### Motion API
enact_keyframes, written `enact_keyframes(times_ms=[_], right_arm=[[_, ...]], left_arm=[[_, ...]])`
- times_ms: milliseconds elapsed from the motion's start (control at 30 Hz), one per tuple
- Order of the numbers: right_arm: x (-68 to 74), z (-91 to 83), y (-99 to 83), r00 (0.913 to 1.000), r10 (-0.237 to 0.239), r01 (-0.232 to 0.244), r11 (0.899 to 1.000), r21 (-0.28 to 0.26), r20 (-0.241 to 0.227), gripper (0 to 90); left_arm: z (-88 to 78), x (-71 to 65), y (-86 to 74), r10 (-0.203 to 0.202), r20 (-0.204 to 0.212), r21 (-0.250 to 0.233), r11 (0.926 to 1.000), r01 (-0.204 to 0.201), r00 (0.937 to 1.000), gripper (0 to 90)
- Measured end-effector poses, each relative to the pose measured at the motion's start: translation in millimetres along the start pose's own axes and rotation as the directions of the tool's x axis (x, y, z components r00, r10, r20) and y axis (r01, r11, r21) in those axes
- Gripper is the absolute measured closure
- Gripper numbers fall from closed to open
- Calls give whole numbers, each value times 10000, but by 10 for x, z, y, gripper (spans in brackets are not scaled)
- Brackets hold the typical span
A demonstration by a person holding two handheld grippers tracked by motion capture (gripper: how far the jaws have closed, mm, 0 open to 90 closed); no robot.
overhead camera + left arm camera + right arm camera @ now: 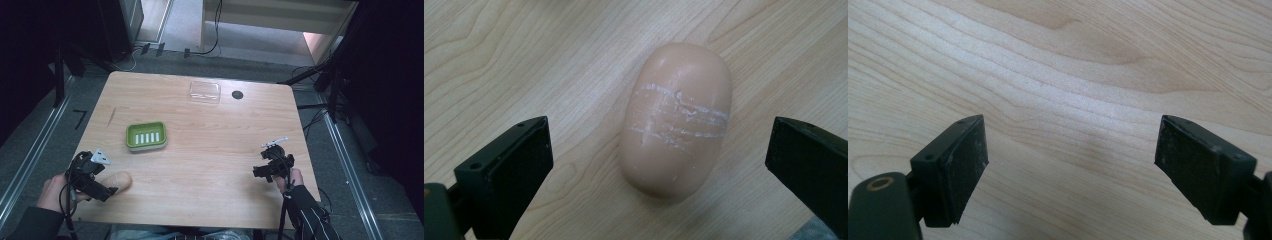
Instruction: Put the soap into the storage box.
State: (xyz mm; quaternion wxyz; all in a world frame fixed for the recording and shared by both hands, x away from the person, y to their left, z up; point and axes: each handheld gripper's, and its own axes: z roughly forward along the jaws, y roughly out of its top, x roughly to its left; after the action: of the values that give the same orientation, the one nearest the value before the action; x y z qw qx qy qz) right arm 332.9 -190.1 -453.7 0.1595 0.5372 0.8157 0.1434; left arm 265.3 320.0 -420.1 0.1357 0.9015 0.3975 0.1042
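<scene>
Left tongs (107,184) partly hide the soap (118,180) (jaws spread).

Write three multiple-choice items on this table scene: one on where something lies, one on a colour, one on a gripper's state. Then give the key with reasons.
1. Where does the soap bar lie?
A. In the dish
B. On the bare table, in front of the left gripper
C. Beside the right gripper

2. What colour is the slotted soap dish?
A. Green
B. Blue
C. Red

3. How do the right gripper jaws stand?
A. Shut on the soap
B. Shut on nothing
C. Open over bare wood

Key: 1 B, the left gripper view shows the bar on wood between the open jaws, touching neither. 2 A, the high view shows a green rim. 3 C, the right gripper view shows the jaws apart with wood grain between them.
</scene>
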Motion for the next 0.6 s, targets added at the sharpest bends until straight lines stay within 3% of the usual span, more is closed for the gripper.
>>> enact_keyframes(times_ms=[600], right_arm=[[-8, 7, 0, 10000, 79, -79, 10000, 0, -2, 143]], left_arm=[[109, -19, 59, 331, 261, 239, 9991, -337, 9991, 37]])
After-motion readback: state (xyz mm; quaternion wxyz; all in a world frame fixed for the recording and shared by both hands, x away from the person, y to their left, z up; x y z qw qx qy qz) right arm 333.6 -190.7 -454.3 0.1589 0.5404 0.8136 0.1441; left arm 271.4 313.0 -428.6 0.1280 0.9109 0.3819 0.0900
